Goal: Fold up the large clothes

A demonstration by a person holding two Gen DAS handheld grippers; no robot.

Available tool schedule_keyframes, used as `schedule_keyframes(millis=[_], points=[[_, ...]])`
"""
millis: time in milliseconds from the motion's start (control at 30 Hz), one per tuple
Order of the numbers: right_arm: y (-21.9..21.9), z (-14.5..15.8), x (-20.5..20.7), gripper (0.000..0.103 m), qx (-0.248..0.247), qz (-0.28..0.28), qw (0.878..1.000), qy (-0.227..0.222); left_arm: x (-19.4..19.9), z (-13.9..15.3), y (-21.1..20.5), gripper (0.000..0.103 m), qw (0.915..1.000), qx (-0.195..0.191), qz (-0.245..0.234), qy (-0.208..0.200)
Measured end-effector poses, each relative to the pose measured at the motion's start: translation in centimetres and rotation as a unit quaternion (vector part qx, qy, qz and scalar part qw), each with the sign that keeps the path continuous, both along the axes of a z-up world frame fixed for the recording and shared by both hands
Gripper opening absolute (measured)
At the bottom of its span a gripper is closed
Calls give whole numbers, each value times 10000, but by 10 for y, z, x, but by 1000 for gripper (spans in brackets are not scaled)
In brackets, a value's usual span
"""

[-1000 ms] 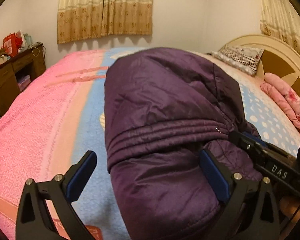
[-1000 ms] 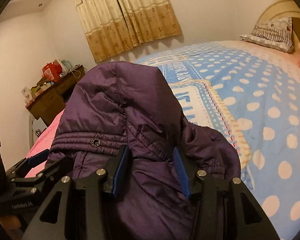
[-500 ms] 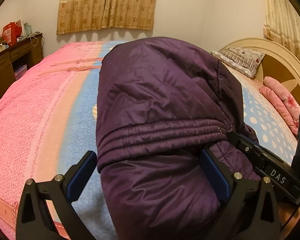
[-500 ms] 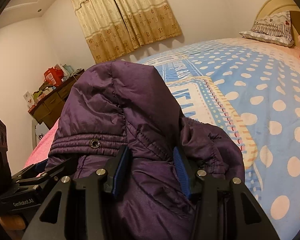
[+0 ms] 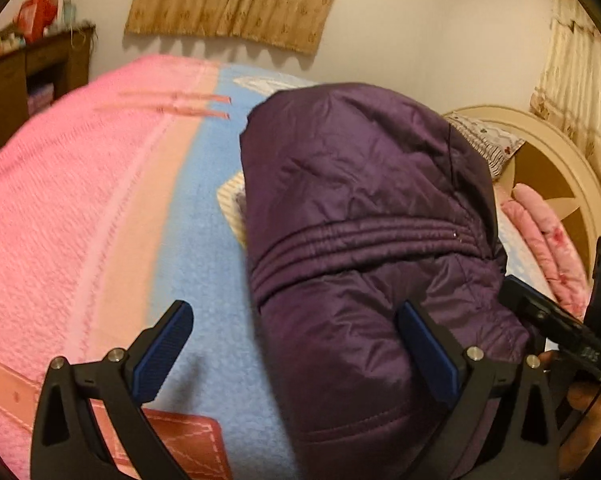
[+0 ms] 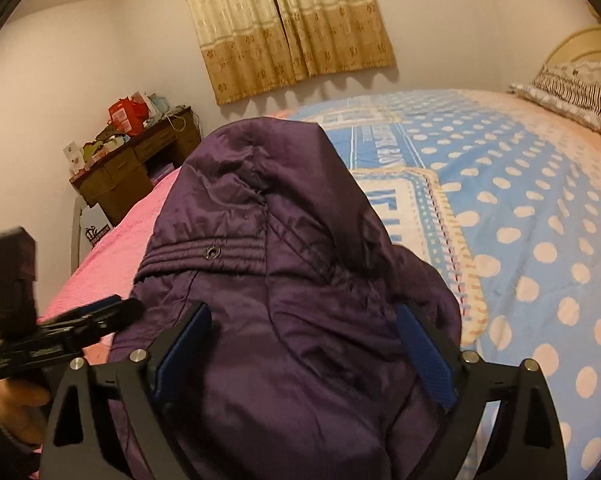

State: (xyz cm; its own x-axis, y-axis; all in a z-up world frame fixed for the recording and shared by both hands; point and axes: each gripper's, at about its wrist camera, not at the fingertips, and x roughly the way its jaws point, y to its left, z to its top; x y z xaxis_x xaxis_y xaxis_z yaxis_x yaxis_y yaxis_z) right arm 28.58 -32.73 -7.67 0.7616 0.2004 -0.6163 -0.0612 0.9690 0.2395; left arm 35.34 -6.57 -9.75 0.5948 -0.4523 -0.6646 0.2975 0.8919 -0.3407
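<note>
purple padded jacket point(image 6: 284, 280) is lying bunched in a mound on the near edge of the bed point(image 6: 540, 240), its hood end reaching toward the far curtains point(image 6: 292, 28), and a band of stitched ridges with a metal snap is crossing its middle. right gripper point(image 6: 300, 352) is hovering over the near part of the jacket with its jaws opening wide; the fabric is sitting between the blue pads point(image 6: 424, 356), and they are not pinching it. left gripper point(image 5: 296, 354) is also standing wide: its right pad is lying against the jacket's near left flank, while its left pad is hanging over the blue blanket point(image 5: 204, 264), apart from the cloth. in the left wrist view the jacket point(image 5: 364, 248) is resting on that blue strip beside the pink blanket point(image 5: 60, 200) on the left, with a folded pink quilt point(image 5: 548, 240) and a headboard point(image 5: 556, 168) at the far right. a pillow point(image 6: 572, 92) is lying at the far right of the dotted blue cover, and a cluttered wooden desk point(image 6: 136, 164) is standing at the far left by the wall.
</note>
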Motion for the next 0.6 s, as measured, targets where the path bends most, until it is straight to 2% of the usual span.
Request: schedule_keyframes(millis=[167, 267, 367, 600], points=[[-26, 18, -12, 98, 86, -253, 9996, -95, 6, -7, -3, 103, 9993, -185, -261, 182], [-43, 14, -8, 100, 269, -380, 9988, 143, 5, -9, -5, 103, 9990, -219, -331, 200], [-54, -8, 5, 101, 401, -308, 9963, 699, 6, -8, -6, 103, 9989, -205, -388, 168], [-76, -57, 17, 102, 1616, -287, 9819, 947, 10, -8, -8, 103, 9984, -213, -509, 137]])
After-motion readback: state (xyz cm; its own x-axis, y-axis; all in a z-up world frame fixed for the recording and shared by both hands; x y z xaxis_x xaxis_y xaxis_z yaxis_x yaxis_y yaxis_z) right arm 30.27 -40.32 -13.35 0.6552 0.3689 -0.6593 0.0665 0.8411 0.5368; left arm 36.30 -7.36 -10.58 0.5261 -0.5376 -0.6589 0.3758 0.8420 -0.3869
